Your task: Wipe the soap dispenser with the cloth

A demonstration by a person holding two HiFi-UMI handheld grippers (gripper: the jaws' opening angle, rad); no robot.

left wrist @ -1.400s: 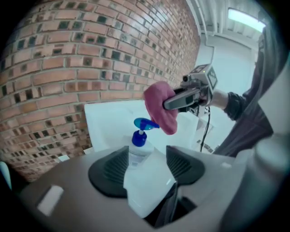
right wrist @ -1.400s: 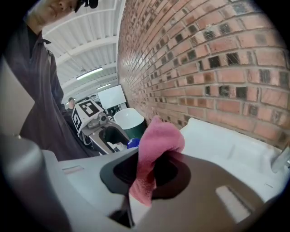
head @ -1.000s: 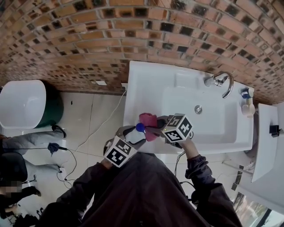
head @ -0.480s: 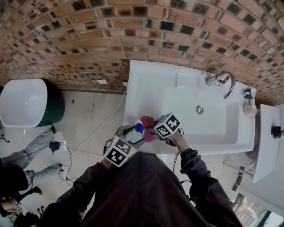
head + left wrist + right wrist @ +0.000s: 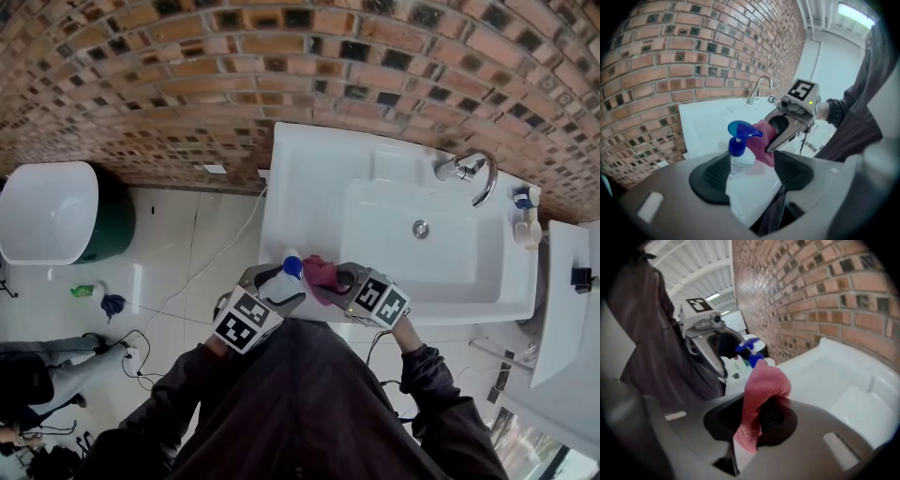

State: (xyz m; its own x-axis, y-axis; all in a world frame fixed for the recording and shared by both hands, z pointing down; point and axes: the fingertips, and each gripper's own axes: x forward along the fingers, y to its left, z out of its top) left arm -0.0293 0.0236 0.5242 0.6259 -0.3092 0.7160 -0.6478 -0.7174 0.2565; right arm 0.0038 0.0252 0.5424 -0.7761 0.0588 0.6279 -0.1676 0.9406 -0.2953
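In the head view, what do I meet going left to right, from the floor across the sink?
White-topped green bin → soap dispenser → pink cloth → sink drain → faucet

The lower body of the soap dispenser (image 5: 738, 157) was hidden between the pads of the left hand-held gripper (image 5: 751, 172). In the head view only its blue pump and a strip of white showed. The lower end of the cloth (image 5: 763, 390) was lost between the closed jaws of the right hand-held gripper (image 5: 754, 423). The label print on the dispenser was too small to read. The small bottles (image 5: 523, 214) beside the faucet (image 5: 469, 173) could not be identified, and the left edge cut off a person (image 5: 28, 380).
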